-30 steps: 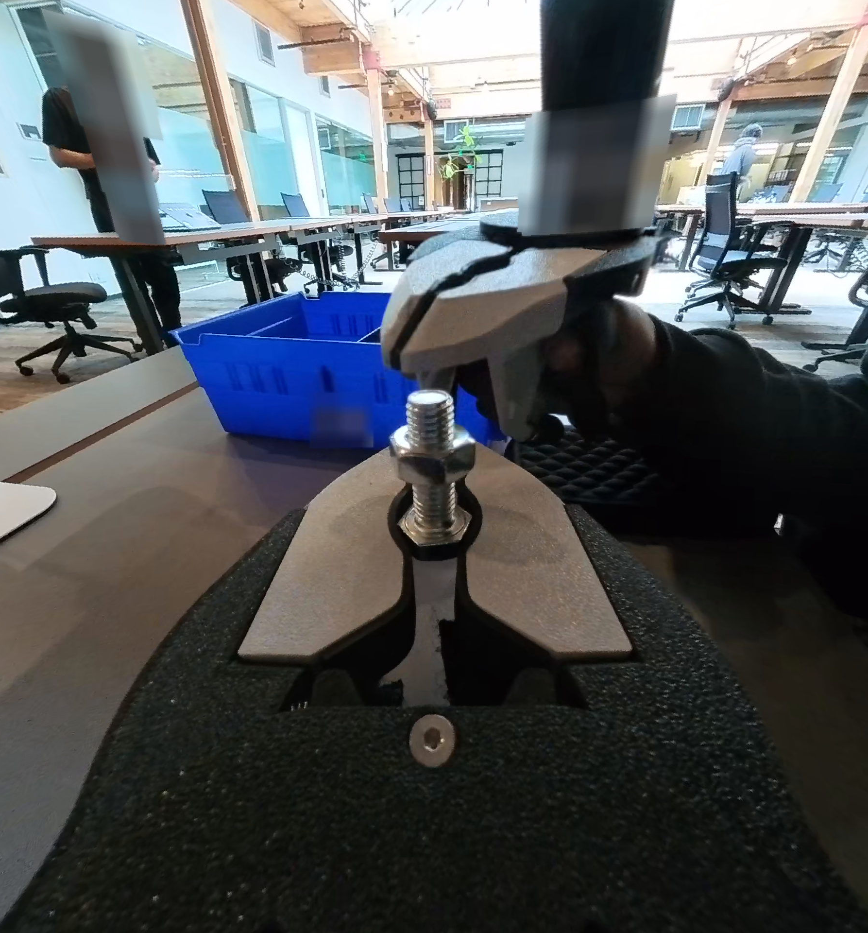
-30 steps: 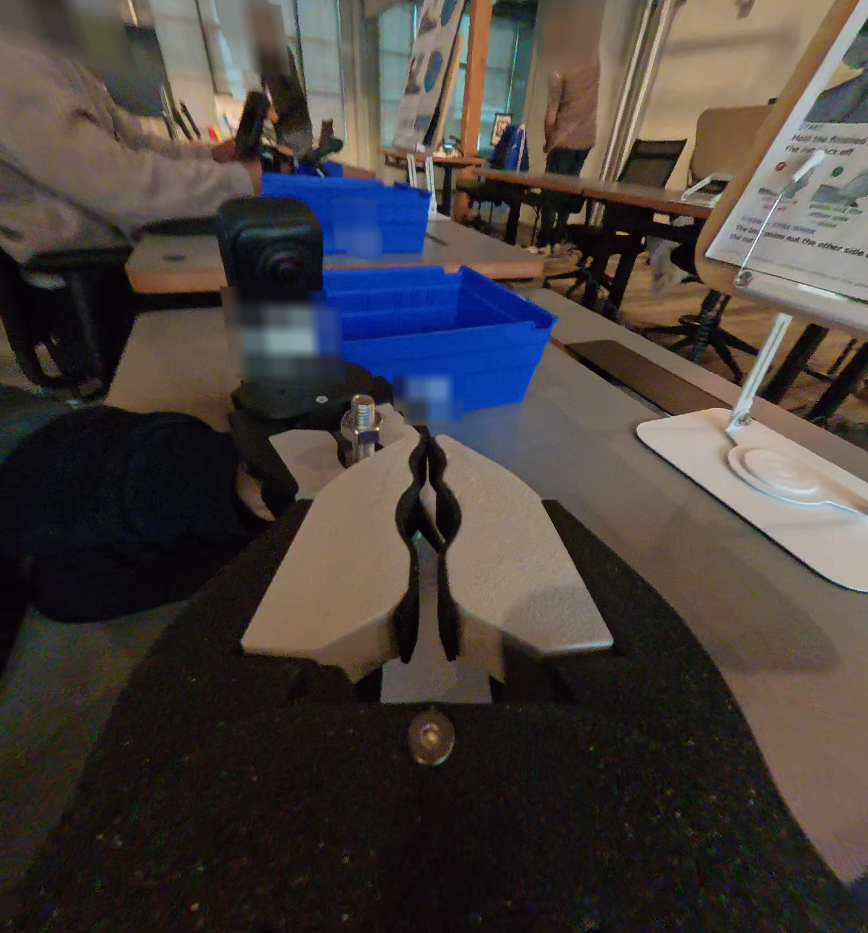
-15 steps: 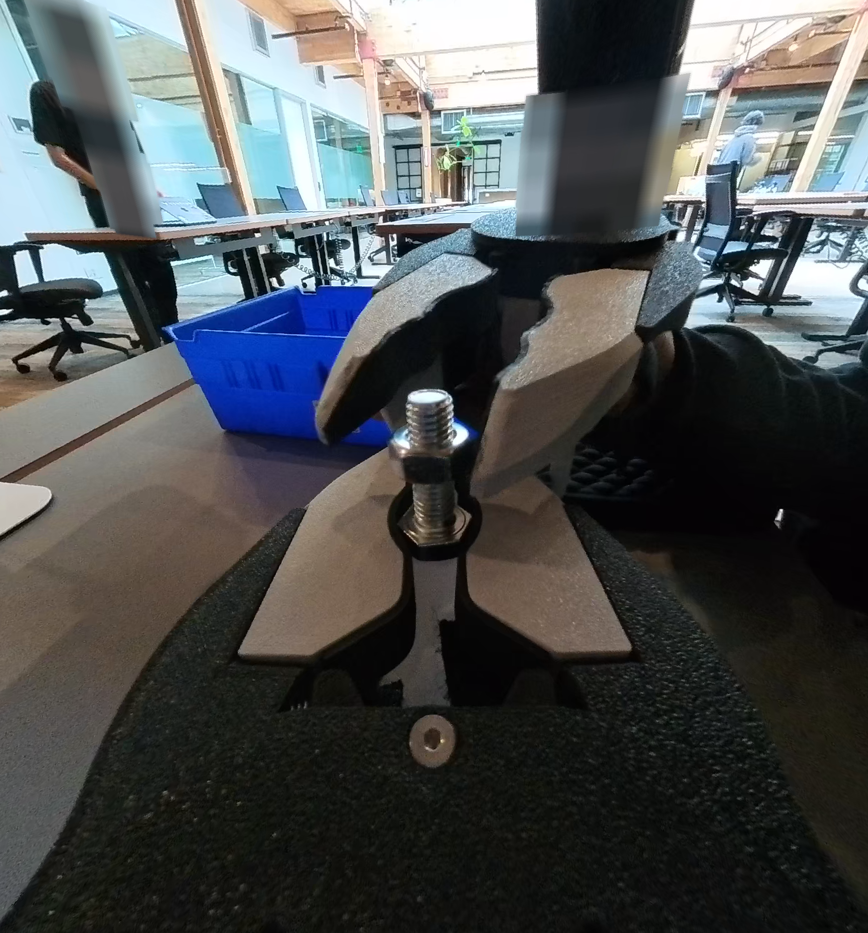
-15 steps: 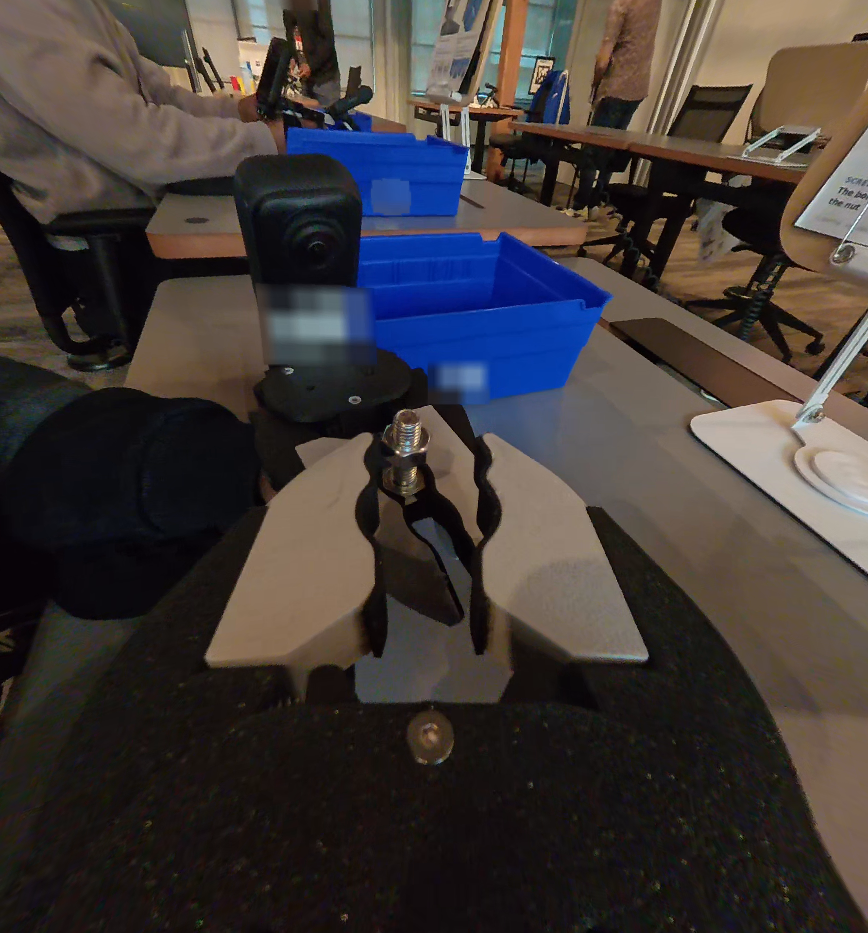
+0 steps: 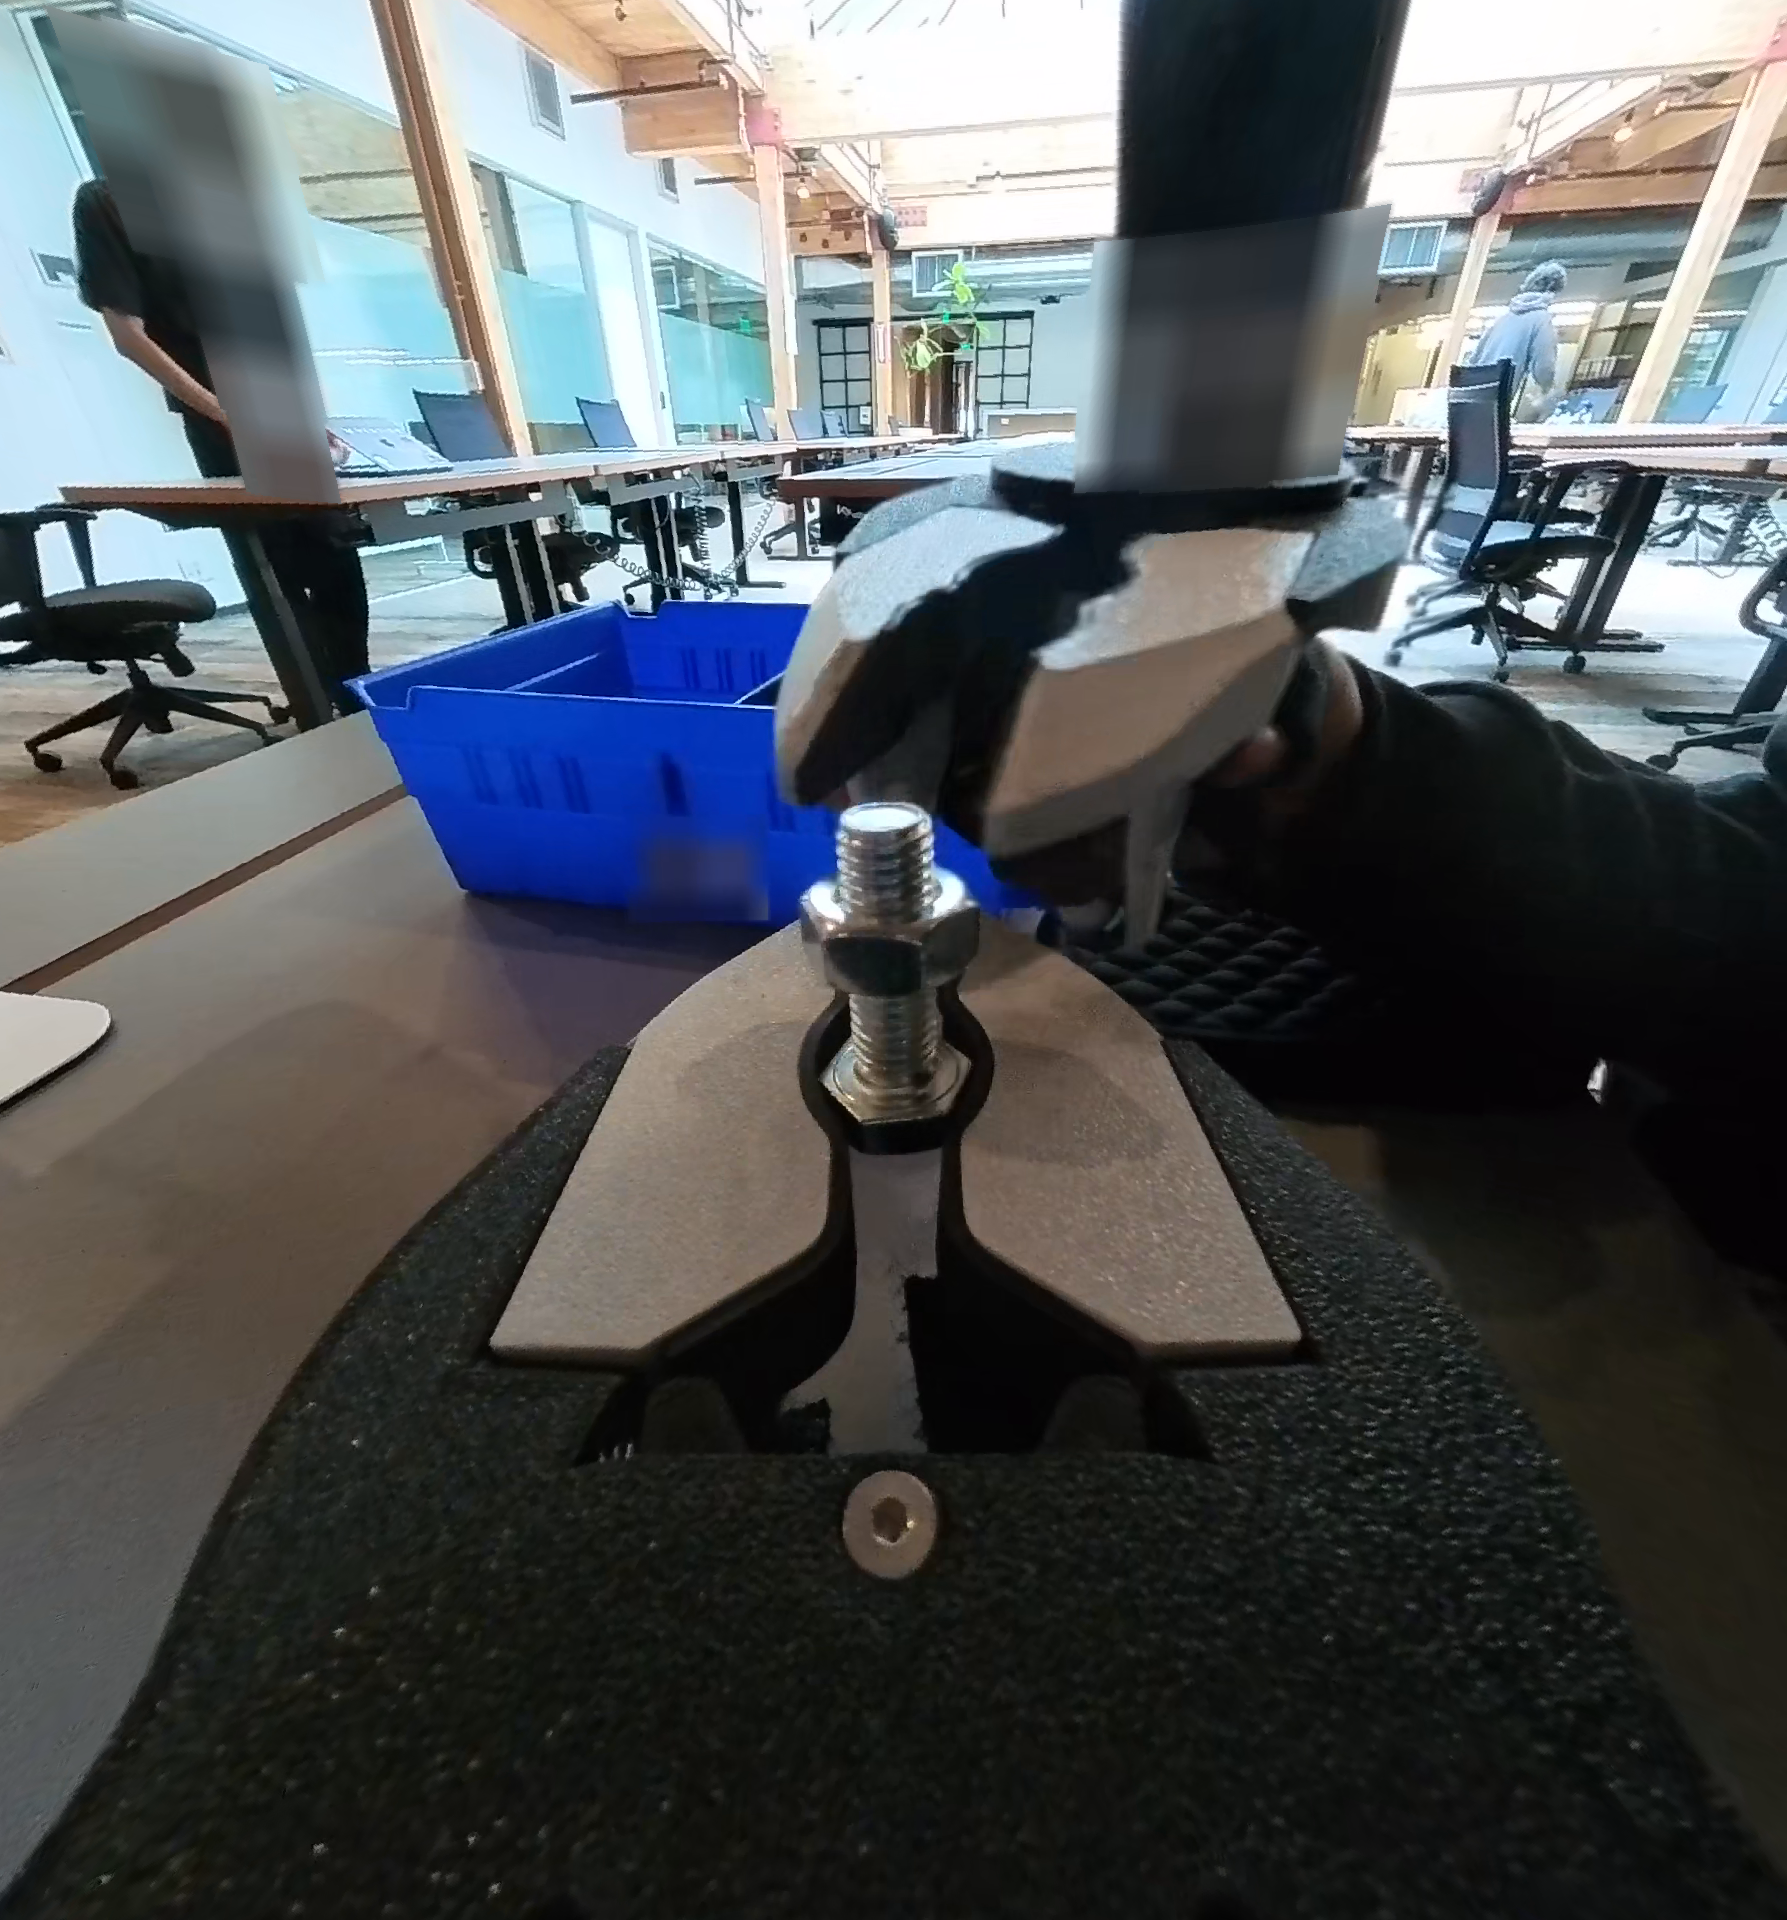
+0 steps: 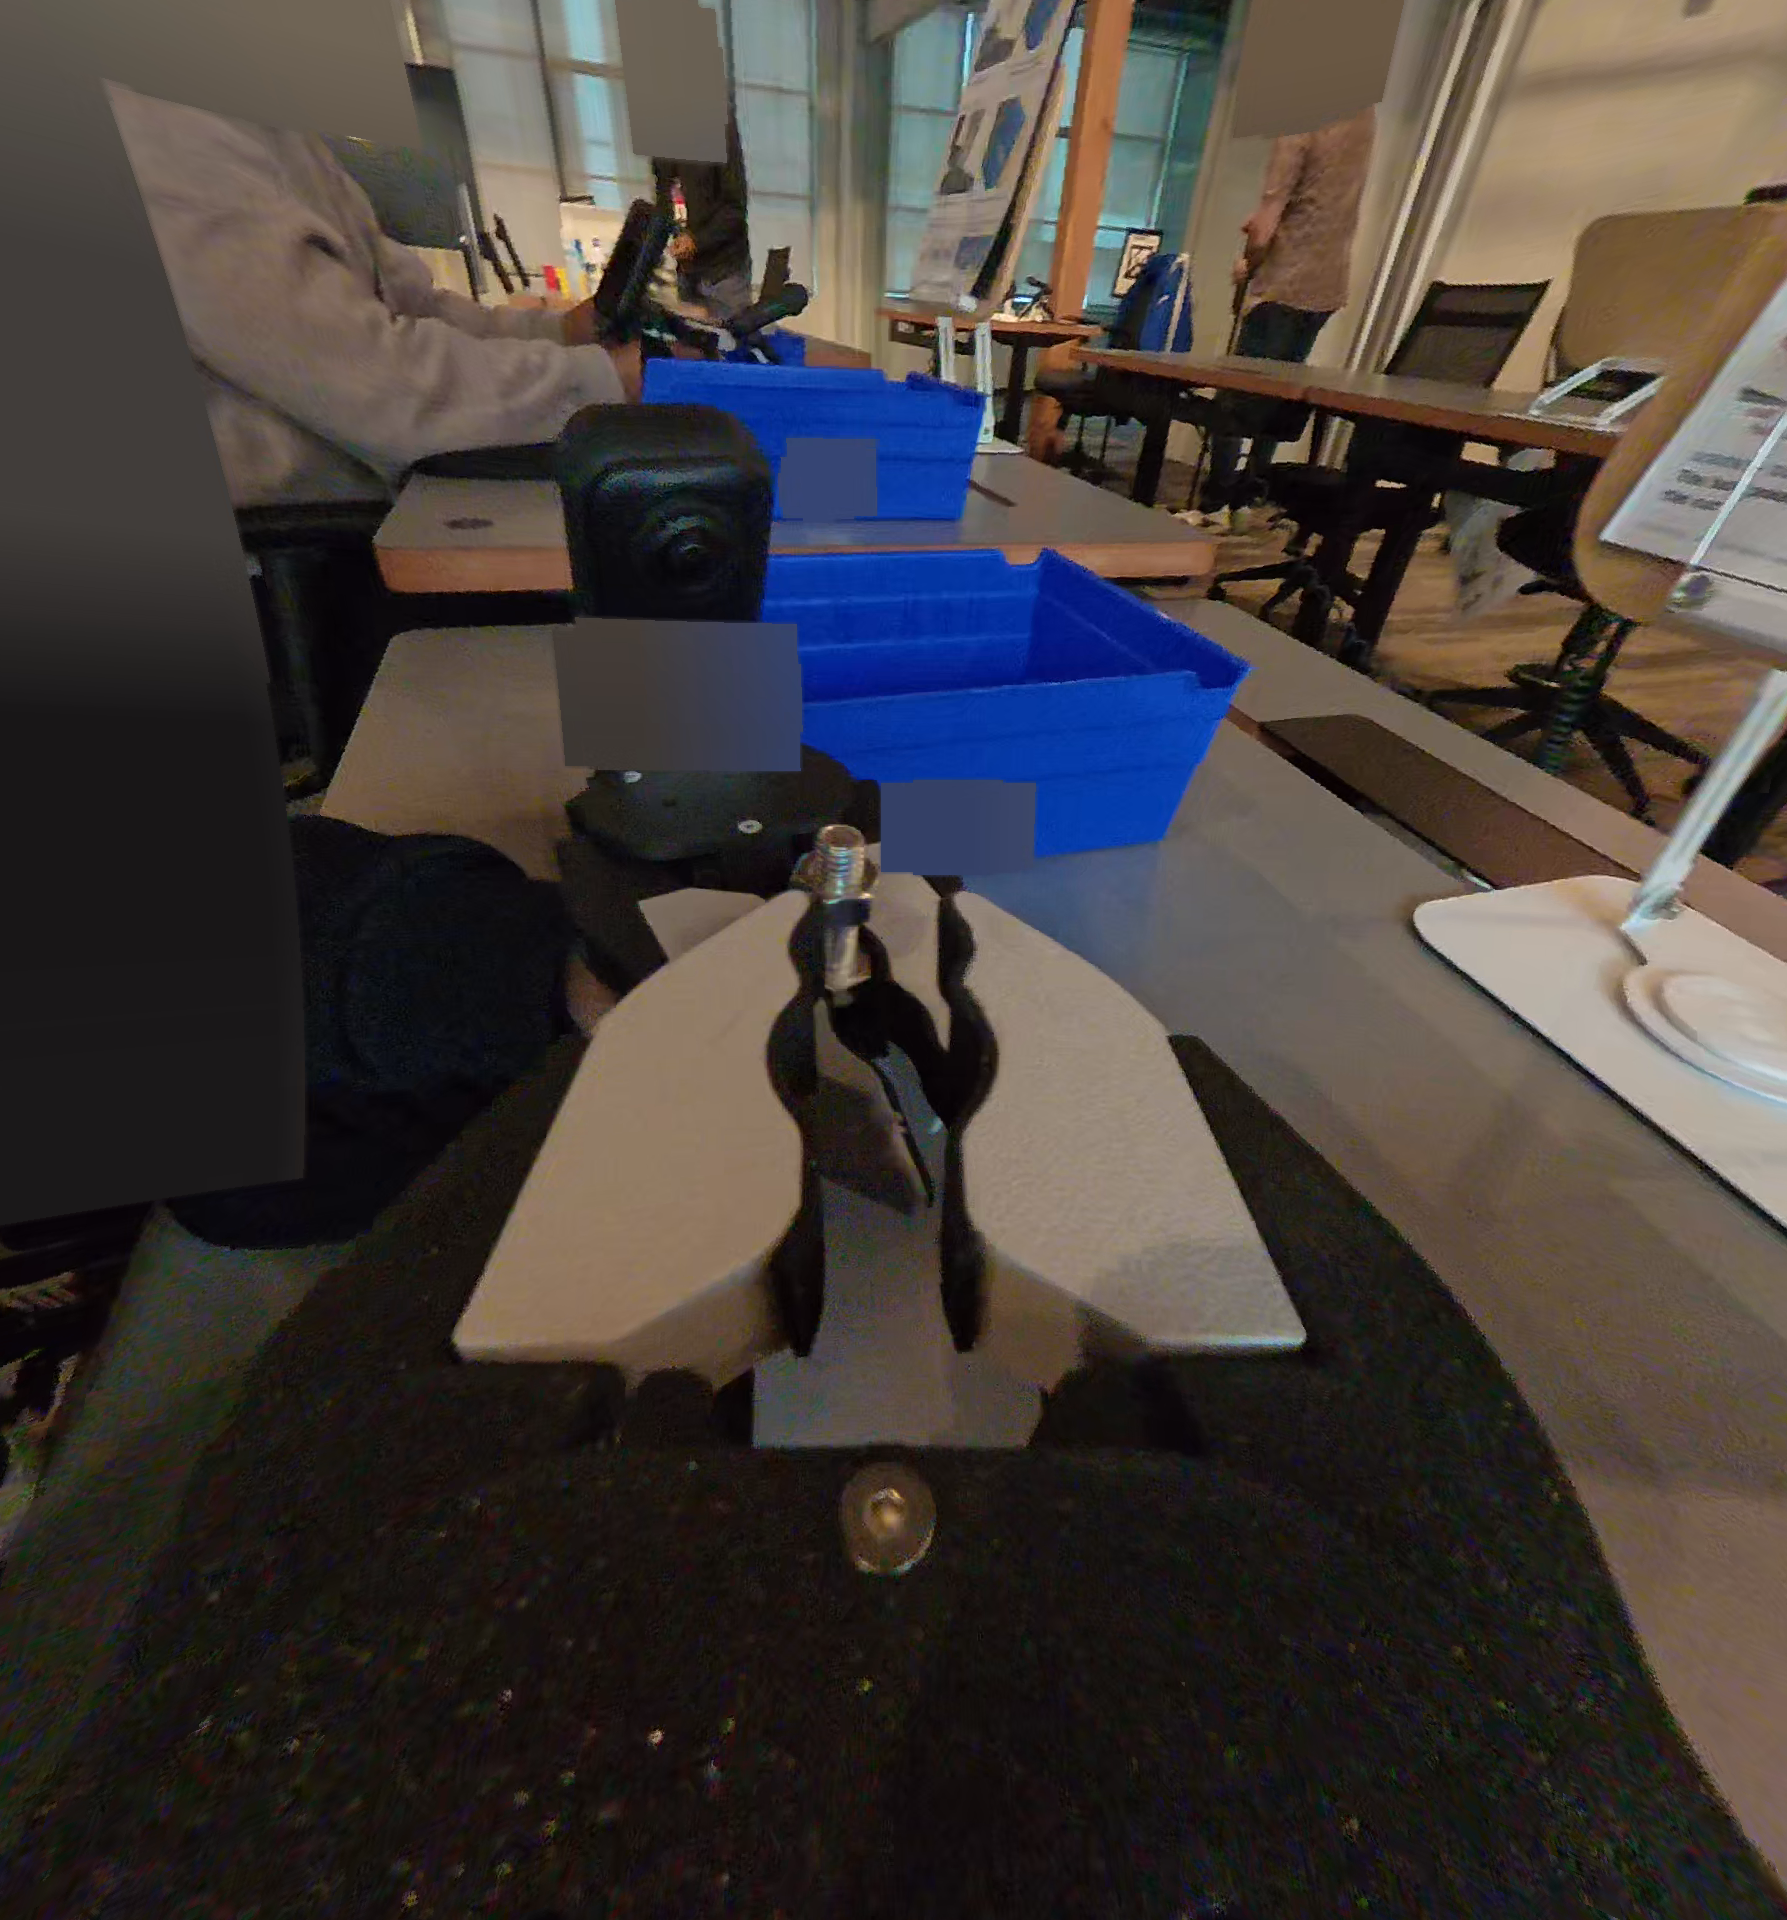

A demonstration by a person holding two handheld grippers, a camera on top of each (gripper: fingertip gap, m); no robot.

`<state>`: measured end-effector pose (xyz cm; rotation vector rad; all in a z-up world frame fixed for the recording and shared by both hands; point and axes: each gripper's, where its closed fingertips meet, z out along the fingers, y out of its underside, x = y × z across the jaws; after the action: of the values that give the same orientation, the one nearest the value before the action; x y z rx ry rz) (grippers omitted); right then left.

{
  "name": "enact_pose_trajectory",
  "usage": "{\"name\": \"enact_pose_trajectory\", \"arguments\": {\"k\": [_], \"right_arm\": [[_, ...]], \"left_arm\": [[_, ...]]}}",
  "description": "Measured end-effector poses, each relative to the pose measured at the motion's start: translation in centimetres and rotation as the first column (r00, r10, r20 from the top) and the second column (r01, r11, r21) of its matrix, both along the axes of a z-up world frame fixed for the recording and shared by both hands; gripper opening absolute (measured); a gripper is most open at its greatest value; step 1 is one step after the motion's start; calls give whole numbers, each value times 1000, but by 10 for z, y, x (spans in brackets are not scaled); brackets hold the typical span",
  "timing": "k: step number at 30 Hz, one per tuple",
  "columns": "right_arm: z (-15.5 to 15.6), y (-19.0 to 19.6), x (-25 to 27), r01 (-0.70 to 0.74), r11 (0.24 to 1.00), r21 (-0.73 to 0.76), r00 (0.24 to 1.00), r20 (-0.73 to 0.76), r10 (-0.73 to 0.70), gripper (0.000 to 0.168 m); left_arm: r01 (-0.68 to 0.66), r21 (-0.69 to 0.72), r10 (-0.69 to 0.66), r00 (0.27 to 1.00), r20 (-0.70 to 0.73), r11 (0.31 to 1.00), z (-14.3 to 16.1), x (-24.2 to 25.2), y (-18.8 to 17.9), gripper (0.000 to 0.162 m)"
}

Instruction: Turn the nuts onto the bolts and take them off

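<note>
Taking the bolt [image 5: 887,977] as our mark, our left claw [image 5: 894,1081] is clamped on its head, long axis upright, nut [image 5: 889,935] near the tip, while our right claw [image 5: 962,748], parted and empty, hovers just beyond and above it.

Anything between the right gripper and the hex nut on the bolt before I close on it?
Nothing visible. The open right gripper hangs just above the upright silver bolt, which the left gripper clamps. The silver hex nut is exposed near the bolt's top.
</note>
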<state>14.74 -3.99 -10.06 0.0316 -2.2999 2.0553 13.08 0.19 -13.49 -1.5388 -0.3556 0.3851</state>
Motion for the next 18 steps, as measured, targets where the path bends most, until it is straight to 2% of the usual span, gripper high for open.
{"name": "enact_pose_trajectory", "arguments": {"k": [4,8,13,14,16,18], "right_arm": [[-4,-11,4,-8,1000,28,1000,0,8,32],[-7,-17,5,-2,999,52,1000,-8,3,33],[-8,-11,4,-8,998,65,1000,-23,9,24],[-8,-8,5,-19,998,68,999,-25,21,20],[-6,2,-4,20,998,58,999,-44,-17,0],[-2,12,-9,24,999,27,999,-30,-23,0]], "left_arm": [[5,-8,-5,1000,0,1000,-1,1,2,12],[11,-12,-11,1000,-1,1000,-2,2,3,9],[12,-4,-12,1000,2,1000,-1,2,2,12],[12,0,-12,1000,3,1000,0,2,2,12],[17,8,-17,1000,-1,1000,1,3,1,12],[18,7,-18,1000,-1,1000,1,3,1,12]]}}
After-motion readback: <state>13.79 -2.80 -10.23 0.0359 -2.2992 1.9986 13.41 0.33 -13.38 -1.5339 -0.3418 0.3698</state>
